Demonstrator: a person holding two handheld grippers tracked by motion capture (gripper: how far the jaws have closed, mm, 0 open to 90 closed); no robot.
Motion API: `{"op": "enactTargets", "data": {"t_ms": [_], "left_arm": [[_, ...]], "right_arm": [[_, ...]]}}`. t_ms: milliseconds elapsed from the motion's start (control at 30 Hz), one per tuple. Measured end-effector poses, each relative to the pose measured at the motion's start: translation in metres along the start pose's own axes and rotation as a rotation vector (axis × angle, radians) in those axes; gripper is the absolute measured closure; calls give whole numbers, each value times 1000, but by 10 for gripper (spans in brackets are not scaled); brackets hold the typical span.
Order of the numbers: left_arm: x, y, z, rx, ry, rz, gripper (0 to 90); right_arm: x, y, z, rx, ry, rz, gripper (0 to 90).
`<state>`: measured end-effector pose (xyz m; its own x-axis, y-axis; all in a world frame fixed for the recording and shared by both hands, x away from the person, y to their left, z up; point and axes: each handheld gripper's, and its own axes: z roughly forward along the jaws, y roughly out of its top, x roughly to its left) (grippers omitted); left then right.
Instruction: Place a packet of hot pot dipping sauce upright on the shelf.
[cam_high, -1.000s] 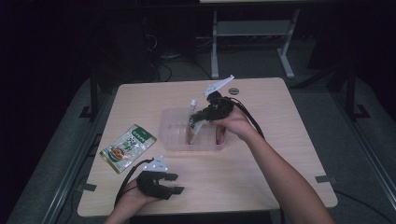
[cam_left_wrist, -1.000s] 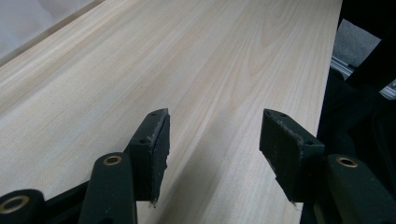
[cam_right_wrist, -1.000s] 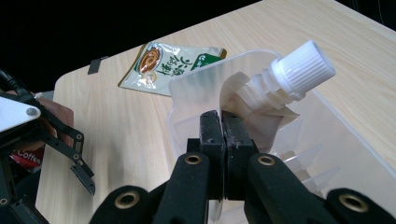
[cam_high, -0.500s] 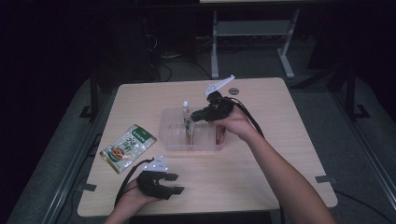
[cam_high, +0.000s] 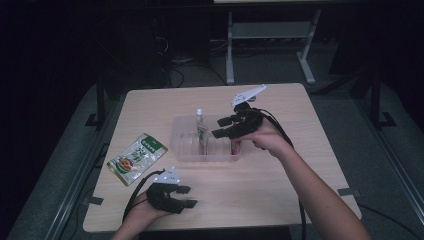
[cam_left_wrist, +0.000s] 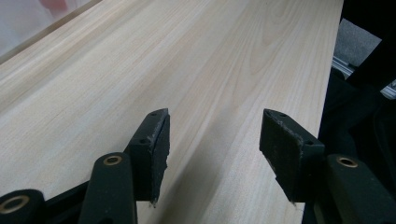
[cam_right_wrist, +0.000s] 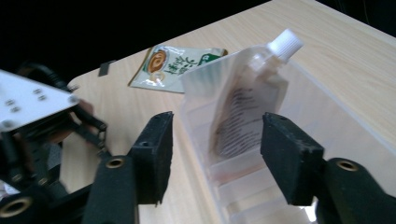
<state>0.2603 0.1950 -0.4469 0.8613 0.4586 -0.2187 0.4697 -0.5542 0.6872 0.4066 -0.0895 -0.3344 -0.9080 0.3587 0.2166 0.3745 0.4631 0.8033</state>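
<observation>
A: Change since earlier frame?
B: Right gripper (cam_high: 220, 127) — jaws just opened, pulled back toward 3 o'clock, nothing between them; the pouch (cam_high: 201, 131) released.
A: Pouch?
B: Clear, white cap, printed label — stands tilted in the bin (cam_high: 186, 153), table centre.
A: Left gripper (cam_high: 189, 196)?
B: Spread, empty, at 7 o'clock, unmoved.

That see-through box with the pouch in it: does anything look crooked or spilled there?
Nothing is spilled. The clear spouted pouch with a white cap leans at a tilt inside the clear plastic bin rather than standing straight. The right gripper, whose jaws have just been opening, is apart from it.
</observation>
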Motion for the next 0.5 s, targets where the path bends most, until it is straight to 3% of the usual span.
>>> {"op": "enactTargets", "data": {"t_ms": [233, 500], "left_arm": [[0, 0, 0, 2, 1, -1, 425], [0, -1, 0, -2, 3, 5, 425]], "right_arm": [[21, -18, -14, -17, 18, -25, 358], [42, -54, -12, -20, 16, -34, 324]]}}
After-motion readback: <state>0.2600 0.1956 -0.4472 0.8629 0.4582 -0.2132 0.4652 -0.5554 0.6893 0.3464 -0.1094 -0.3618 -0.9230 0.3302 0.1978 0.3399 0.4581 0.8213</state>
